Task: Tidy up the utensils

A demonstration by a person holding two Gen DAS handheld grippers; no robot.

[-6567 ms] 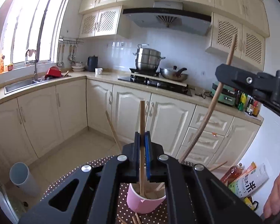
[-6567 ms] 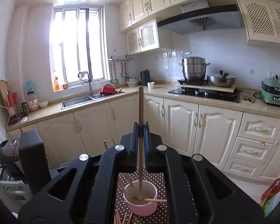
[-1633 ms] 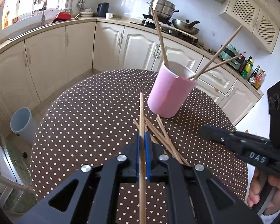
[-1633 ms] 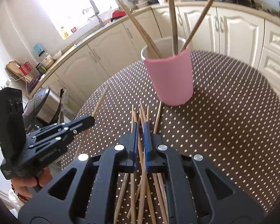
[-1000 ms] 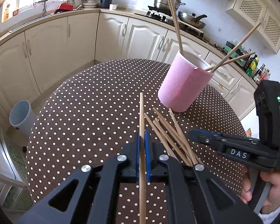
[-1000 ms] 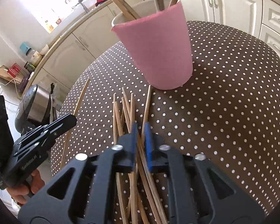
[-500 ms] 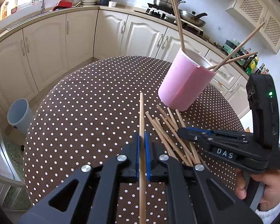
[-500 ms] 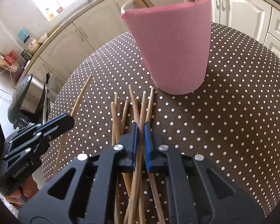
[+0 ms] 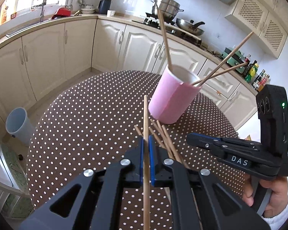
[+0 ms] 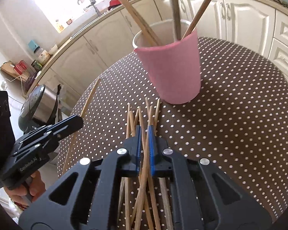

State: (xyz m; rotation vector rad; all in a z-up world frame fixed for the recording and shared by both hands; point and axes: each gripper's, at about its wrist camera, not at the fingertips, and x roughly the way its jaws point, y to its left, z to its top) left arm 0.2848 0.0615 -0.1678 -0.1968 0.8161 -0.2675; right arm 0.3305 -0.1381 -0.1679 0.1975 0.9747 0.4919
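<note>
Brown cloth with white polka dots covers the round table (image 9: 82, 115), and on it stands a pink cylindrical cup with a white inside (image 9: 172, 97), upright, with several long wooden chopsticks leaning out of it against its rim (image 9: 164, 38). Just in front of the cup, on the cloth, lies a loose heap of bare wooden chopsticks (image 10: 132, 120), crossed over one another, their tips close to the cup's base without clearly touching it. The left gripper (image 9: 146, 143), black with blue pads, is clenched on a single wooden chopstick (image 9: 146, 118) that runs straight between its jaws and points toward the cup, its tip above the cloth beside the cup's foot. The right gripper (image 10: 145, 134), of the same make, is over the heap; its jaws have just been closing and now pinch one chopstick from the pile (image 10: 148, 120), which slants up between the blue pads while the others lie underneath. Each gripper shows in the other's view, held by a hand (image 9: 266, 197) at its handle. Cream kitchen cabinets (image 9: 48, 53) ring the table, and a grey bin (image 9: 17, 122) stands on the floor.
</note>
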